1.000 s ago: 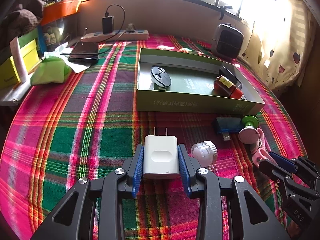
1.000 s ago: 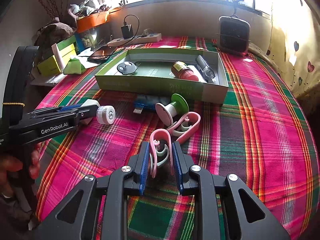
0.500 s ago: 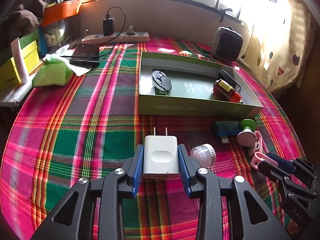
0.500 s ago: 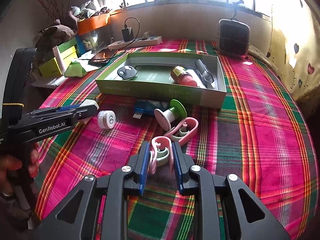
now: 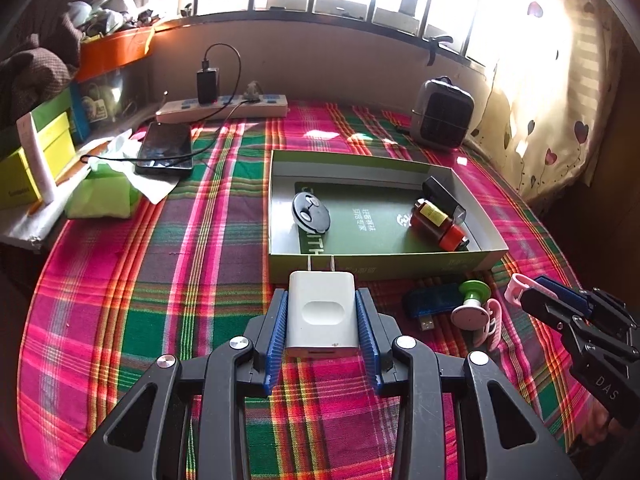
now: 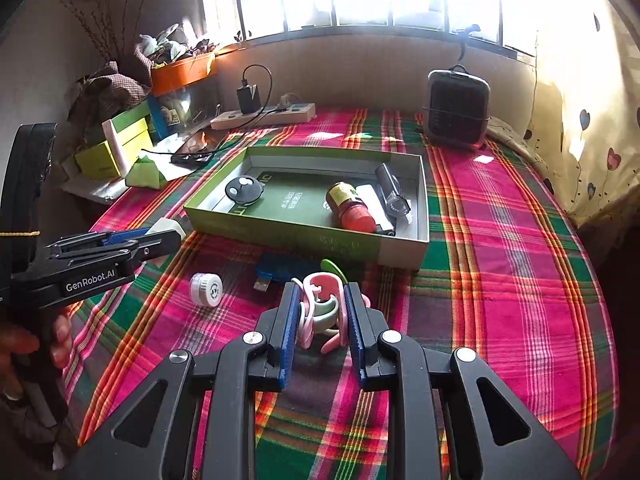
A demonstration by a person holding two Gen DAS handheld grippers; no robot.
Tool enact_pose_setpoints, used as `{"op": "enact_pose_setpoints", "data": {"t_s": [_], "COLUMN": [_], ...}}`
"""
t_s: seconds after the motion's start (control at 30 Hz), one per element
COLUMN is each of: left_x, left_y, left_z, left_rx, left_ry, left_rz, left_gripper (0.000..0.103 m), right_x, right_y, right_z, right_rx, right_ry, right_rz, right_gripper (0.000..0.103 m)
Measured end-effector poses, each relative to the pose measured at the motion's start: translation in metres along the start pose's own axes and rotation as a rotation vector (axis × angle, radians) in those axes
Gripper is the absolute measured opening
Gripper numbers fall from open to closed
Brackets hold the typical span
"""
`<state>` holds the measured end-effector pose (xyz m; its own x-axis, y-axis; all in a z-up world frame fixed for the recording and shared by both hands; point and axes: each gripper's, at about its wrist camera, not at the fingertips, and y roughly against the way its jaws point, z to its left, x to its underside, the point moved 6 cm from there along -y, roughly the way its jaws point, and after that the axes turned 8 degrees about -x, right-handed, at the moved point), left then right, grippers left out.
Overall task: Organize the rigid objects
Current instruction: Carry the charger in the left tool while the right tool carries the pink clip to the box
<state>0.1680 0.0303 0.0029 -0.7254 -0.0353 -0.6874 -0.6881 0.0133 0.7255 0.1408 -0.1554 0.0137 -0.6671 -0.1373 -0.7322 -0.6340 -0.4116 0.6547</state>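
Note:
In the left wrist view my left gripper (image 5: 321, 294) is shut on a white charger plug (image 5: 322, 316), prongs pointing forward, lifted off the plaid cloth. In the right wrist view my right gripper (image 6: 321, 288) is shut on a pink and pale-green clip (image 6: 320, 312), also off the cloth. The open green box (image 5: 380, 268) lies just ahead of both. It holds a black round disc (image 5: 311, 212), a red bottle (image 5: 438, 224) and a black case (image 5: 442, 194). From the right wrist view the left gripper (image 6: 168, 236) shows at the left with the charger (image 6: 166, 225).
On the cloth in front of the box lie a blue USB stick (image 5: 432, 302), a green and pink spool (image 5: 474, 300), a second pink clip (image 5: 494, 326) and a small white round cap (image 6: 206, 288). A phone (image 5: 164, 150), power strip (image 5: 224, 106) and small heater (image 5: 442, 114) stand further back.
Both grippers have risen off the cloth with the charger and the clip still held. The loose items on the cloth now sit lower and farther below them.

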Motion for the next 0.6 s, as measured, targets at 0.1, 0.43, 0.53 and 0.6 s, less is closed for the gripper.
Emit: {"op": "enact_pose_setpoints", "data": {"t_s": [0.1,0.43,0.53,0.6], "left_x": [-0.009,-0.040,-0.049,-0.055], "left_y": [-0.001,-0.014,-0.020,-0.024], "left_z": [-0.002,-0.009,-0.011,-0.014], "left_rx": [0.009,0.034,0.038,0.042], "left_ry": [-0.004,-0.008,-0.014,-0.026], "left_rz": [-0.007,-0.016,-0.017,-0.021], "left_gripper": [0.032,0.032,0.032,0.032], "right_x": [-0.010,-0.037,-0.045,-0.050], "right_y": [0.000,-0.014,-0.021,-0.028], "right_z": [-0.004,-0.008,-0.006,-0.005], "right_rx": [-0.003,-0.019,-0.026,-0.036], "right_ry": [-0.007,-0.011,-0.001,0.003], "right_rz": [-0.013,-0.026,-0.025,-0.022], "right_gripper": [0.024,0.024,0.024,0.024]}}
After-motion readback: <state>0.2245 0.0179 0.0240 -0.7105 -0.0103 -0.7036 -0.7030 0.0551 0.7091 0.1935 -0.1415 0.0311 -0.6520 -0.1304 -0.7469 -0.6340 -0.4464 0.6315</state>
